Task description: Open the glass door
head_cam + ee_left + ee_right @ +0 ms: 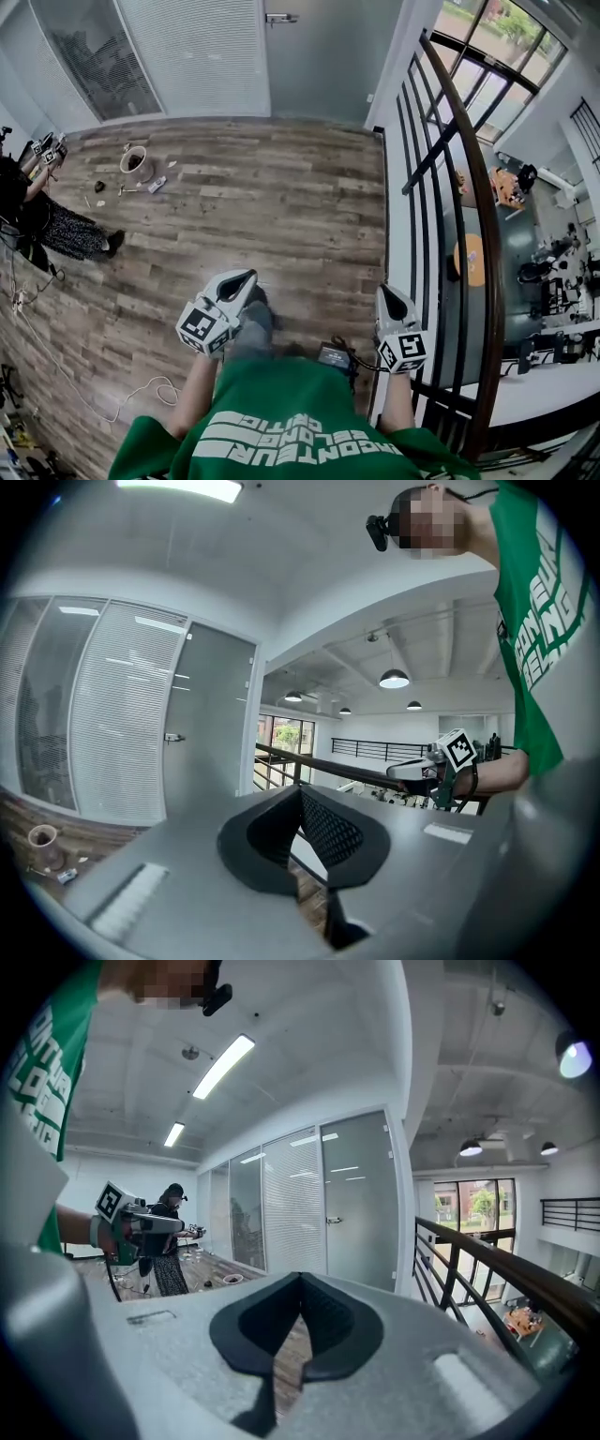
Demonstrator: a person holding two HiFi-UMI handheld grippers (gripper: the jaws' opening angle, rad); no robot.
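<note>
Facing the frosted grey glass door (319, 56), well apart across the wood-plank floor (262, 197). Holding white left gripper (247, 277) and white right gripper (384, 290) pinched closed, empty. Best closing in first, aiming at its small metal lever handle (280, 17).

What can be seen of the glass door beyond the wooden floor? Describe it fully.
The glass door is a tall, frosted grey pane, upright and shut. A small metal lever handle sits at its left edge. Glazing with white blinds adjoins it on the left, a white pillar on the right. Its foot meets the wooden floor. Nothing touches it.
</note>
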